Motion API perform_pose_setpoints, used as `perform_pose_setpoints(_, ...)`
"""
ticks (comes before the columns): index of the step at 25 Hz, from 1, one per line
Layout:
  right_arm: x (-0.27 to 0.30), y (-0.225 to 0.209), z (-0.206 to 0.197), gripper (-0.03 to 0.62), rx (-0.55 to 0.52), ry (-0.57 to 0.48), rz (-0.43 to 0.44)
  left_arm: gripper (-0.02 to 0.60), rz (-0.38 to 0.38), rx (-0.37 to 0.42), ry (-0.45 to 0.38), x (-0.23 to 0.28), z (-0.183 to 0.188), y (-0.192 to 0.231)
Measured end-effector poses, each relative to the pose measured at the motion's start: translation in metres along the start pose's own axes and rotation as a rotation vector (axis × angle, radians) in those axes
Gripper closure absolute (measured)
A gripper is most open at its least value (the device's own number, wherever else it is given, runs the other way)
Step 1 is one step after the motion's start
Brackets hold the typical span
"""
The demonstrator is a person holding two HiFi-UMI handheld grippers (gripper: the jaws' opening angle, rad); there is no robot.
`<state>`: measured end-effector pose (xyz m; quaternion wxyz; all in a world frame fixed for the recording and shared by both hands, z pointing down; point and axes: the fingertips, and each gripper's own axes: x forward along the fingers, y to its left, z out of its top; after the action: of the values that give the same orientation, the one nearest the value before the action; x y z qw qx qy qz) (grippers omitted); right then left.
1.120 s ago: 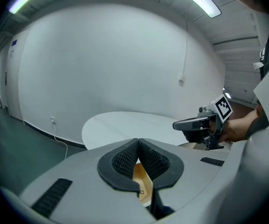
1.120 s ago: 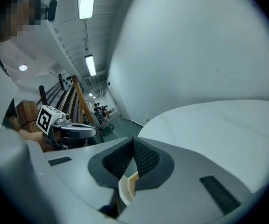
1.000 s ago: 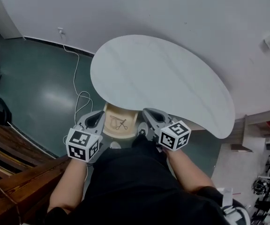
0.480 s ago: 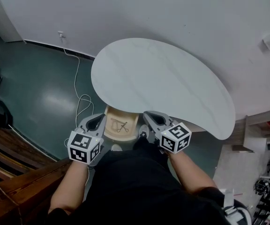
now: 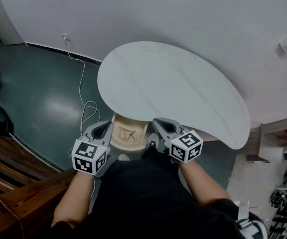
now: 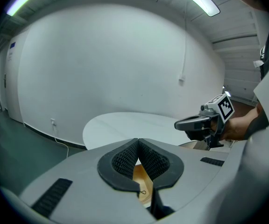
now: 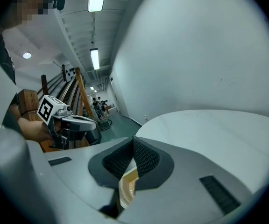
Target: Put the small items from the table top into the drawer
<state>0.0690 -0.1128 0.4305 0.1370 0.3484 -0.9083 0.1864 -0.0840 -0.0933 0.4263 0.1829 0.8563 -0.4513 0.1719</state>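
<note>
We find the table top (image 5: 173,83) bare and a small item (image 5: 128,134) in the open drawer (image 5: 140,133). The left gripper (image 6: 138,143) and right gripper (image 7: 133,143) are pressed together, empty. Seemingly only closing remains.

White cable (image 5: 79,81) trailing from wall socket (image 5: 64,35) across dark green floor (image 5: 34,93), wooden steps (image 5: 19,190) alongside

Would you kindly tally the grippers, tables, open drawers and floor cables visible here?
grippers: 2, the left gripper and the right gripper
table: 1
open drawer: 1
floor cable: 1
total: 5
</note>
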Motion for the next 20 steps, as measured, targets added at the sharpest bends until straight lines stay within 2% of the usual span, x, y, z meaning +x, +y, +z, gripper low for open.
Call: perform_pose_setpoints(20, 0.0069, -0.003, -0.0019, 0.586, 0.003, 0.017, -0.005, 0.566, -0.001, -0.006, 0.0, 0.0017, -0.0008, 0.0054)
